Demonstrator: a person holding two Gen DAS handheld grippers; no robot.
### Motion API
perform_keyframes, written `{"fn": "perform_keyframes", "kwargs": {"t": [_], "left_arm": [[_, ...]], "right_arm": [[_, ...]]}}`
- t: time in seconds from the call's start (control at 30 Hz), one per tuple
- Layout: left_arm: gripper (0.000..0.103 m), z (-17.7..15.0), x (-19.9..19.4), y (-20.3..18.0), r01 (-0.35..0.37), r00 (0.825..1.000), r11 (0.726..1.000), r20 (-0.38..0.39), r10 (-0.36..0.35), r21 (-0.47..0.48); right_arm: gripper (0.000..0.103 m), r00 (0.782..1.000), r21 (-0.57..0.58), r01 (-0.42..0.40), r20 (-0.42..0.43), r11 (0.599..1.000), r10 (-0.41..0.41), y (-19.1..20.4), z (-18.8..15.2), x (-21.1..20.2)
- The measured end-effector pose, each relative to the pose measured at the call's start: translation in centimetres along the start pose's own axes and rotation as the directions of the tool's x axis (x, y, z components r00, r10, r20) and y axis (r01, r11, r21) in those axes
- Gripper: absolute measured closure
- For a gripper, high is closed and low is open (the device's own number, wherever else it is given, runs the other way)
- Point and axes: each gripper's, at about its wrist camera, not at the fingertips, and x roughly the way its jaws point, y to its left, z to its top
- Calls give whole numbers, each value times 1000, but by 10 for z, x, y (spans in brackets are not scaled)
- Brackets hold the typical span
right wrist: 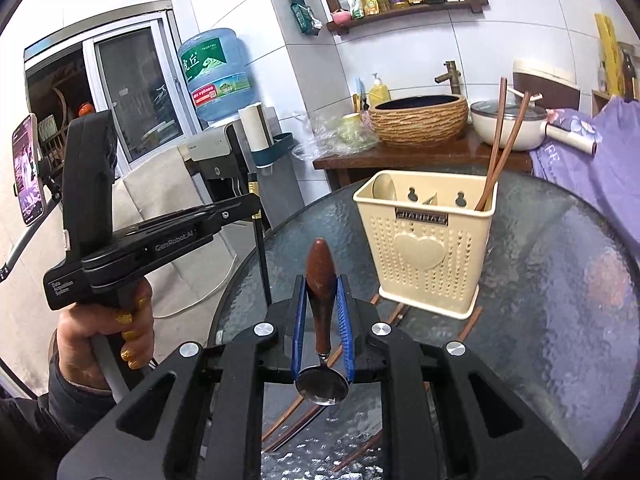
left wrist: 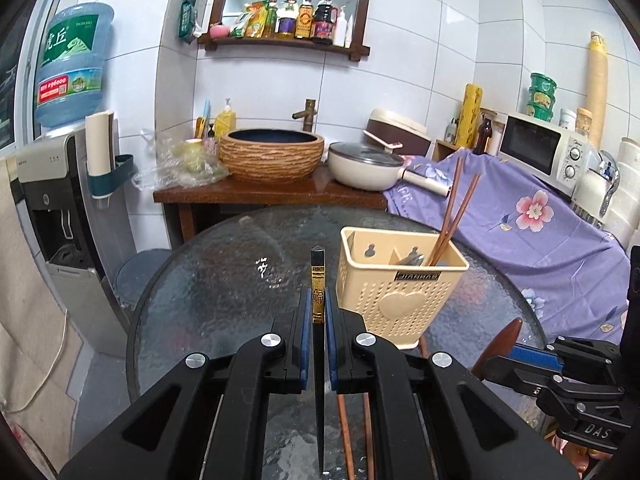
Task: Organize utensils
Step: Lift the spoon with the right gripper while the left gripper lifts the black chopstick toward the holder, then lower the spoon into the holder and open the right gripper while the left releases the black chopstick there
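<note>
White tiled walls (left wrist: 420, 40); dark wooden shelf (left wrist: 288, 42) of bottles; wooden counter (left wrist: 240, 194) bearing a woven-look basin (left wrist: 272, 154) and brass tap (left wrist: 308, 114); water dispenser (left wrist: 60, 184); microwave (left wrist: 540, 148) on purple floral cloth (left wrist: 540, 232); sliding window (right wrist: 128, 92); round glass table (left wrist: 224, 272).

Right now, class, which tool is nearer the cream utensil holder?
Hard to call. The left tool, holding a black chopstick, is beside the holder; the right tool, holding a spoon, is just short of it.

I am seeing the utensil holder (right wrist: 426, 240) standing on the round table (right wrist: 560, 300), chopsticks (right wrist: 500, 148) leaning in its right compartment, loose chopsticks (right wrist: 296, 420) lying before it.
</note>
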Motion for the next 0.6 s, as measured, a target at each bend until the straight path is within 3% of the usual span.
{"fn": "perform_keyframes", "kwargs": {"t": [0.27,0.6], "left_arm": [[96,26,-9,-9,24,999,1000,49,-25,19],[96,104,-35,-33,51,986,996,156,-62,70]], "right_arm": [[87,999,-2,27,37,1000,-27,-12,32,-9],[87,991,49,58,118,997,-63,-36,101,-22]]}}
